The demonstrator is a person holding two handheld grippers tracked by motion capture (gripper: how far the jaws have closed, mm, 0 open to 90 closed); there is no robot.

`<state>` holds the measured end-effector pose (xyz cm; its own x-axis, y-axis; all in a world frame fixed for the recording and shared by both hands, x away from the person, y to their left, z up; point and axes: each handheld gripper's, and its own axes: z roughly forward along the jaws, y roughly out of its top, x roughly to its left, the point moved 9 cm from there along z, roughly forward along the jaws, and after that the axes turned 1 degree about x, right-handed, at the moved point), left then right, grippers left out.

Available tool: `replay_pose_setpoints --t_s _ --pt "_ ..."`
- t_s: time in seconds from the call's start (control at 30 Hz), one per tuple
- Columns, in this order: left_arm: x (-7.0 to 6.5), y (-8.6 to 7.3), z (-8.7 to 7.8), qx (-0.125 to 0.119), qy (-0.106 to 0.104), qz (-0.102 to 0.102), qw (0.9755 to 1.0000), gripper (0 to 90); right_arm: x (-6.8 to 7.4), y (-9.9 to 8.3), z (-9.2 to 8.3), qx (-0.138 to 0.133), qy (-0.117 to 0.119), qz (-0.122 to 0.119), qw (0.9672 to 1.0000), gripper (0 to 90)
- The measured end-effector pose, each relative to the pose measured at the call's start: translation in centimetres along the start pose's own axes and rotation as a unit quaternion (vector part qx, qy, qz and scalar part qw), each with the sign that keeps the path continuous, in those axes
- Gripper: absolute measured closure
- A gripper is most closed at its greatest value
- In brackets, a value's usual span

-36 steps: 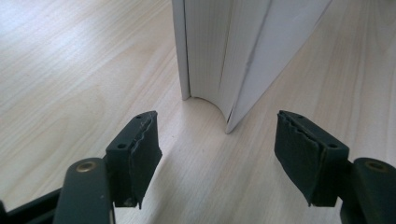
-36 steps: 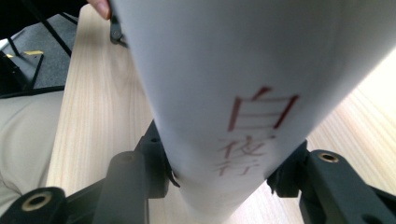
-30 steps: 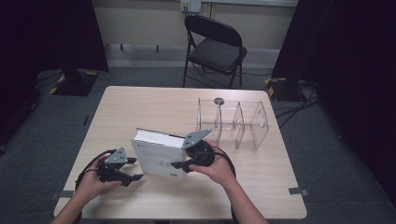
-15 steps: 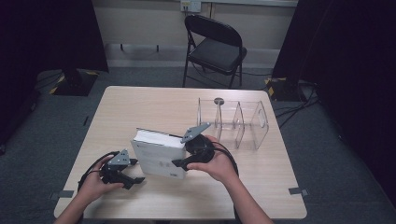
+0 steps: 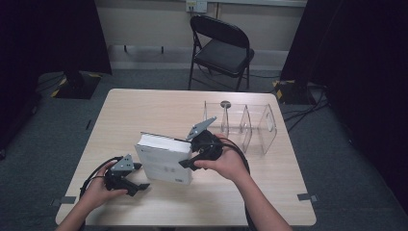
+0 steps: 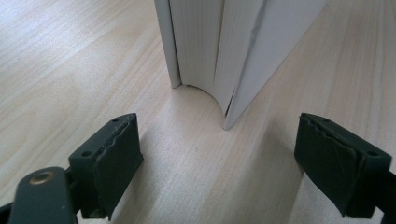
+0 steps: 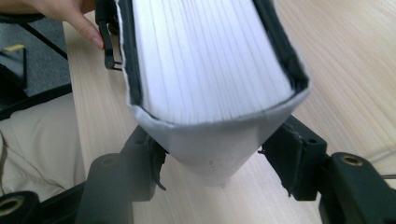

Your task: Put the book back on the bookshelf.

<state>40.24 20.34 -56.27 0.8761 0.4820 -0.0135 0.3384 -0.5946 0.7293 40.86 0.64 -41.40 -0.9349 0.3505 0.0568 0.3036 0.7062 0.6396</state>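
Book (image 5: pixel 163 159), thick and white-covered, stands tilted near the middle of the light wooden table (image 5: pixel 144 110), toward its near edge, with its page block facing up and to the far side. Gripping it from the right is the right gripper (image 5: pixel 192 156), held in the person's right hand (image 5: pixel 226 163); in the right gripper view the two black jaws press against both covers of the book (image 7: pixel 210 70) near one end, with the white pages fanned out just above them. To the left of the book, near the table's near left corner, the left gripper (image 5: pixel 132 183) rests low over the tabletop in the person's left hand (image 5: pixel 98 190), its cable looping on the wood beside it. In the left gripper view its jaws are spread wide apart with nothing between them, and the lower end of the book (image 6: pixel 224 56) stands on the table (image 6: pixel 70 70) a little way ahead, one cover bowing outward from the pages. A clear plastic rack with upright dividers (image 5: pixel 245 125) sits on the right far part of the table, well apart from the book. Beyond the far edge, a black folding chair (image 5: pixel 221 48) stands on the grey carpet.
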Motion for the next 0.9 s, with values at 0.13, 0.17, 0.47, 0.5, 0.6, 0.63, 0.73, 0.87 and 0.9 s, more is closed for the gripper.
replay_pose_setpoints --t_s 0.13,0.17,0.47,0.5,0.6,0.63,0.73,0.87,0.9 --pt "0.0 0.0 0.0 0.001 0.002 0.001 1.0000 12.8 0.0 0.3 -0.4 0.019 -0.009 -0.015 0.9997 38.9" --pt "0.0 0.0 0.0 0.001 0.001 0.002 1.0000 12.6 -0.1 0.4 -0.4 0.025 -0.011 -0.020 0.9994 38.6" --pt "0.0 0.0 0.0 0.001 0.003 0.001 1.0000 12.2 0.1 1.7 -1.4 0.050 -0.005 -0.036 0.9981 38.5" --pt "0.0 0.0 0.0 0.001 0.004 0.002 1.0000 12.2 0.1 1.8 -1.3 0.057 -0.006 -0.033 0.9978 38.3" --pt "0.0 0.0 0.0 0.002 0.002 0.001 1.0000 12.3 0.2 2.1 -1.2 0.067 -0.007 -0.034 0.9972 38.3" --pt "0.0 0.0 0.0 0.002 0.004 0.002 1.0000 12.2 0.2 2.1 -1.1 0.070 -0.006 -0.033 0.9970 38.2" --pt "0.0 0.0 0.0 0.002 0.004 0.002 1.0000 12.2 0.1 2.4 -0.9 0.078 -0.005 -0.038 0.9962 38.2" --pt "0.0 0.0 0.0 0.002 0.003 0.003 1.0000 12.2 0.2 2.9 -0.3 0.098 -0.002 -0.040 0.9944 38.3" --pt "0.0 0.0 0.0 0.002 0.003 0.002 1.0000 12.2 0.2 3.0 -0.2 0.098 0.003 -0.039 0.9944 38.2"
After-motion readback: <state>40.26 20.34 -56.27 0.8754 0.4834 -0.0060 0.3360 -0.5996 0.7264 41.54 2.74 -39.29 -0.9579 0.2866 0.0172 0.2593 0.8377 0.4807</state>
